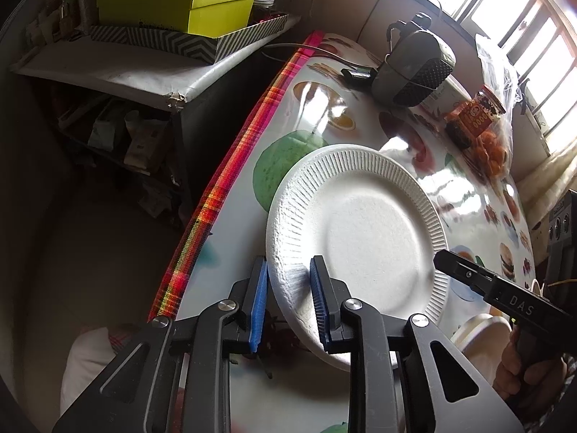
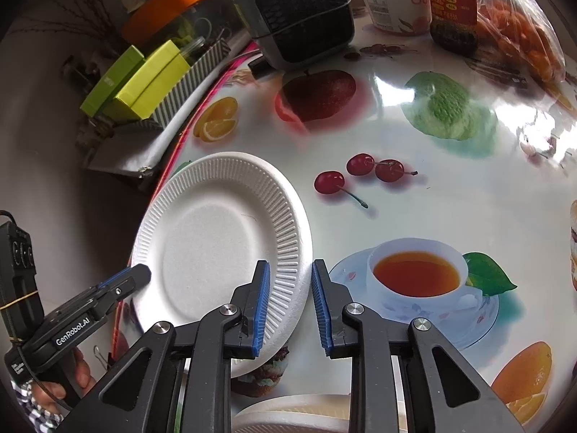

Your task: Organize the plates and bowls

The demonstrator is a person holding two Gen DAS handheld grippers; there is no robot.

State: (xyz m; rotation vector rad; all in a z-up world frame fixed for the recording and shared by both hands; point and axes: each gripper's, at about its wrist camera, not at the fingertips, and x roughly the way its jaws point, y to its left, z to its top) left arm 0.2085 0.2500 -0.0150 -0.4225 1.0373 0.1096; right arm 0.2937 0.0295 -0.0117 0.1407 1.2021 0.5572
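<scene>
A white ribbed paper plate (image 1: 375, 223) lies near the left edge of the fruit-print table (image 2: 414, 195). My left gripper (image 1: 288, 263) has its blue pads closed on the plate's near-left rim, one pad on top and one at the outer edge. My right gripper (image 2: 290, 265) is shut the same way on the plate (image 2: 216, 238) at its right rim. Each gripper shows in the other's view: the right gripper (image 1: 441, 258) at the plate's right side, the left gripper (image 2: 142, 274) at its left side. I cannot tell whether the plate is off the table. More white dishes (image 2: 288, 415) sit just below the right gripper.
A dark grey mesh-fronted device (image 2: 303, 11), a white tub (image 2: 393, 3), a red-labelled jar (image 2: 454, 7) and a bag of oranges (image 2: 523, 36) stand along the far side. Beyond the plaid table edge (image 1: 216, 195) is a shelf with green boxes (image 1: 180, 3).
</scene>
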